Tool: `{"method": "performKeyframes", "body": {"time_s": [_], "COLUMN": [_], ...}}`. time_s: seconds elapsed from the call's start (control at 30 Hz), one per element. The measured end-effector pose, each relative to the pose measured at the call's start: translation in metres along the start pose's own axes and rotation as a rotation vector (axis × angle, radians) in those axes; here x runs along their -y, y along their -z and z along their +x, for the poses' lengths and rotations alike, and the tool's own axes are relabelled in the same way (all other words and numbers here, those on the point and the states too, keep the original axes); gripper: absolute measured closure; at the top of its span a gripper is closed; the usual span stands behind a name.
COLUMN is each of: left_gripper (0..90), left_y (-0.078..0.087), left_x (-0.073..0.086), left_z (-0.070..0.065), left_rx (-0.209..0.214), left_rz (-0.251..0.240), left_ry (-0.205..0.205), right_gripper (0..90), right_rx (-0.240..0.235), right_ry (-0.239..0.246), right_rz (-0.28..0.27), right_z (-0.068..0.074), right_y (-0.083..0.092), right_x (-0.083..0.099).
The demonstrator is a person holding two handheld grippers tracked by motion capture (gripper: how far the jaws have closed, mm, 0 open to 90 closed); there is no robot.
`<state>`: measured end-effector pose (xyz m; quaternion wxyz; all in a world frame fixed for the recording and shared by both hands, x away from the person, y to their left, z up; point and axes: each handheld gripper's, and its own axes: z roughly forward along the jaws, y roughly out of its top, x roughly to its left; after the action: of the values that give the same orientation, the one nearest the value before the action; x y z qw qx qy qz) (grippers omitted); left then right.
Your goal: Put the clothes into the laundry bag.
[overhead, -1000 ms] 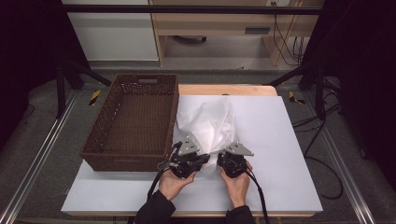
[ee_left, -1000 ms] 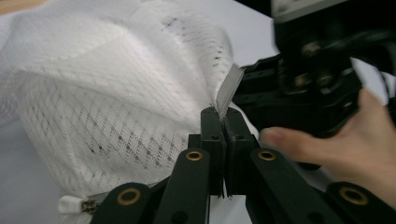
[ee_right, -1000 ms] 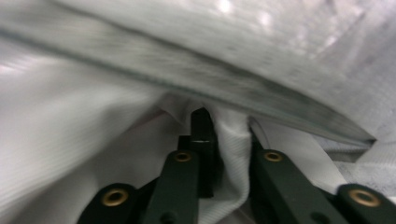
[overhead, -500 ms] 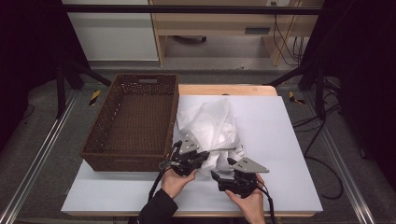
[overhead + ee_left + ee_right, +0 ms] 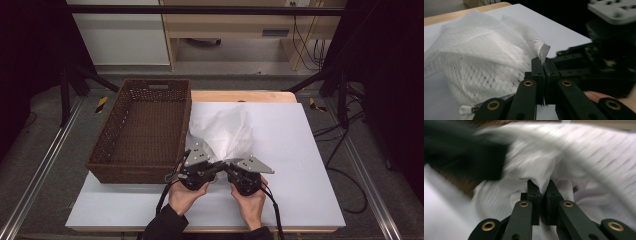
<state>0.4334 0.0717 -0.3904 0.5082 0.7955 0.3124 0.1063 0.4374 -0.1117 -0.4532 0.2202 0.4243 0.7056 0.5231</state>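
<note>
Near bottom centre of the high view: two hands come in from the lower edge, each with a gripper, side by side and nearly touching. Left gripper (image 5: 212,169) sits just left of centre, jaws together and clamped on the near edge of the white mesh laundry bag (image 5: 222,131). In the left gripper view the jaws (image 5: 544,65) pinch a thin strip of the bag's edge, a grey zipper end sticking up between the tips; a white zipper pull (image 5: 465,109) lies at lower left of that frame.

Right gripper (image 5: 229,168) just right of centre, jaws have just been closing and now pinch mesh fabric; right gripper view is motion-blurred but shows the tips (image 5: 542,185) pressed together on a fold of the bag.

The bag itself: middle of the high view, bunched and lifted at its near edge, resting on the white table top (image 5: 300,165), its left side touching the right wall of the basket.

Brown wicker basket (image 5: 141,129) at centre left, on the left part of the table, nothing visible inside.

Farther back: wooden table edge (image 5: 240,96) past the white sheet; black frame legs at upper left and upper right; cables (image 5: 345,165) trailing on the floor at right.
</note>
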Motion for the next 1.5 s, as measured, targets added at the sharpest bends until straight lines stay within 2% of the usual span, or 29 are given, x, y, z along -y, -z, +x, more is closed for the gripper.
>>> {"method": "performKeyframes", "body": {"time_s": [0.03, 0.1, 0.13, 0.17, 0.2, 0.27, 0.4, 0.47, 0.5, 0.53, 0.57, 0.6, 0.7, 0.77, 0.8, 0.9, 0.93, 0.97, 1.03, 1.07, 1.13, 1.17, 1.2, 1.23, 1.27, 1.33, 1.4, 1.43, 1.5], "left_gripper": [88.5, 88.5, 88.5, 88.5, 88.5, 88.4, 88.4, 88.3, 88.4, 88.4, 88.4, 88.4, 88.4, 88.4, 88.4, 88.4, 88.3, 88.3, 88.3, 88.3, 88.4, 88.4, 88.5, 88.5, 88.6, 88.6, 88.6, 88.6, 88.7], "left_y": [0.000, 0.001, -0.001, -0.001, -0.005, -0.009, -0.015, -0.019, -0.019, -0.021, -0.021, -0.023, -0.026, -0.028, -0.030, -0.032, -0.032, -0.032, -0.032, -0.030, -0.026, -0.022, -0.018, -0.014, -0.005, -0.001, 0.004, 0.005, 0.004], "left_x": [0.000, 0.001, 0.005, 0.005, 0.011, 0.017, 0.024, 0.028, 0.028, 0.029, 0.029, 0.029, 0.029, 0.029, 0.028, 0.029, 0.029, 0.029, 0.029, 0.028, 0.026, 0.025, 0.023, 0.020, 0.014, 0.011, 0.008, 0.008, 0.010], "left_z": [0.000, 0.002, 0.004, 0.004, 0.007, 0.011, 0.015, 0.016, 0.016, 0.016, 0.016, 0.016, 0.016, 0.015, 0.014, 0.014, 0.014, 0.013, 0.013, 0.012, 0.011, 0.009, 0.007, 0.004, -0.003, -0.006, -0.008, -0.008, -0.005], "left_rx": [0.000, 0.008, 0.016, 0.016, 0.014, 0.004, -0.020, -0.054, -0.054, -0.065, -0.065, -0.082, -0.091, -0.094, -0.097, -0.101, -0.099, -0.098, -0.100, -0.097, -0.085, -0.080, -0.070, -0.060, -0.051, -0.047, -0.033, -0.027, -0.003], "left_rz": [0.000, 0.008, 0.021, 0.021, 0.037, 0.044, 0.052, 0.049, 0.049, 0.048, 0.048, 0.046, 0.045, 0.045, 0.046, 0.046, 0.048, 0.050, 0.049, 0.045, 0.036, 0.029, 0.018, 0.009, -0.006, -0.013, -0.016, -0.012, -0.007], "left_ry": [0.000, 0.007, 0.014, 0.014, 0.017, 0.026, 0.032, 0.018, 0.018, 0.017, 0.017, 0.014, 0.012, 0.014, 0.009, 0.007, 0.006, 0.004, 0.000, 0.003, 0.005, 0.000, -0.002, -0.005, -0.028, -0.038, -0.040, -0.039, -0.020], "right_gripper": [85.8, 85.6, 85.3, 85.3, 84.7, 83.7, 77.9, 65.2, 65.2, 58.5, 58.5, 50.6, 40.4, 33.9, 32.3, 37.6, 56.7, 56.7, 78.6, 83.6, 85.3, 85.5, 85.5, 85.5, 85.5, 85.5, 85.5, 85.4, 85.4], "right_rx": [0.000, 0.050, 0.111, 0.111, 0.156, 0.171, 0.140, 0.065, 0.065, 0.033, 0.033, 0.017, 0.026, 0.041, 0.043, 0.041, 0.058, 0.058, 0.066, 0.072, 0.066, 0.039, -0.017, -0.017, -0.047, -0.056, -0.035, 0.020, 0.046], "right_ry": [0.000, -0.038, -0.039, -0.039, -0.034, -0.012, 0.026, 0.044, 0.044, 0.084, 0.084, 0.103, 0.122, 0.119, 0.106, 0.103, 0.103, 0.103, 0.087, 0.082, 0.073, 0.061, 0.064, 0.064, 0.062, 0.057, 0.045, 0.027, 0.017], "right_rz": [0.000, -0.016, 0.005, 0.005, 0.051, 0.072, 0.073, 0.064, 0.064, 0.067, 0.067, 0.062, 0.060, 0.097, 0.123, 0.169, 0.212, 0.212, 0.232, 0.253, 0.261, 0.234, 0.152, 0.152, 0.089, 0.059, 0.025, 0.029, 0.047], "right_z": [0.000, -0.005, -0.011, -0.011, -0.017, -0.020, -0.021, -0.021, -0.021, -0.021, -0.021, -0.022, -0.025, -0.028, -0.031, -0.032, -0.032, -0.032, -0.034, -0.034, -0.033, -0.031, -0.022, -0.022, -0.014, -0.011, -0.010, -0.014, -0.018], "right_y": [0.000, -0.010, -0.023, -0.023, -0.036, -0.041, -0.036, -0.018, -0.018, -0.001, -0.001, 0.018, 0.032, 0.035, 0.029, 0.016, 0.004, 0.004, -0.003, -0.005, -0.005, -0.002, 0.007, 0.007, 0.011, 0.011, 0.005, -0.006, -0.014], "right_x": [0.000, -0.002, 0.000, 0.000, 0.005, 0.009, 0.008, 0.006, 0.006, 0.008, 0.008, 0.011, 0.016, 0.020, 0.027, 0.033, 0.034, 0.034, 0.031, 0.030, 0.027, 0.025, 0.019, 0.019, 0.010, 0.005, -0.001, -0.004, -0.003]}}
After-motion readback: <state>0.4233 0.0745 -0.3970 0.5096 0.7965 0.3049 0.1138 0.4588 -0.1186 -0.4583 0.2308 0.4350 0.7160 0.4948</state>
